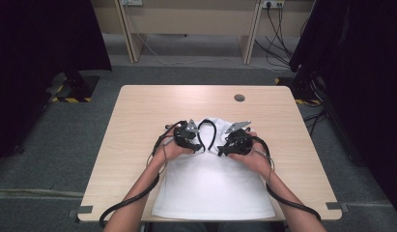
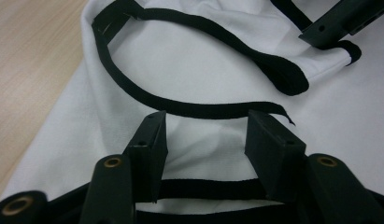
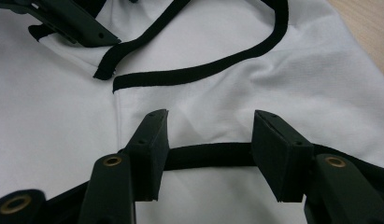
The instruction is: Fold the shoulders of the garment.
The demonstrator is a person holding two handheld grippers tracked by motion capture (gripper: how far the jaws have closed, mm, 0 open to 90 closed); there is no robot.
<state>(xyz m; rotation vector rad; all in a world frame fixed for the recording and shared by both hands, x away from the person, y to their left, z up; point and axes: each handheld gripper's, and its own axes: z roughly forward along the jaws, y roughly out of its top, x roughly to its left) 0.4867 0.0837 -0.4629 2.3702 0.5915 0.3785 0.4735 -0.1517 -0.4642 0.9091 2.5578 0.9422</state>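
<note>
1. One white cloth top (image 1: 213,186), soft and a bit wrinkly, flat on the near middle of the table, bottom edge hanging at the near side.
2. Black trim (image 2: 203,111) along its openings, thin and curvy like ribbon; two black loops up at the far end of the cloth (image 1: 207,133). No words or labels to read anywhere on it.
3. Left gripper (image 1: 195,145), black and hard, down on the cloth near the left loop. Jaws apart, a strip of black trim (image 2: 208,189) running across between them, pads not squeezing it.
4. Right gripper (image 1: 224,151), also black, down on the cloth near the right loop, close to the other one. Jaws apart too, a black strip (image 3: 208,156) lying across the gap, not pinched.
5. Two grippers in all, each with a grey three-cornered plate on top and a thick black cable (image 1: 288,203) trailing back along the arm.
6. One table (image 1: 138,111), light wood look, smooth, with rounded corners and one small round grey cap (image 1: 239,97) near the far edge.
7. Grey carpet floor (image 1: 46,145) all around, with loose wires (image 1: 278,43) at the far right.
</note>
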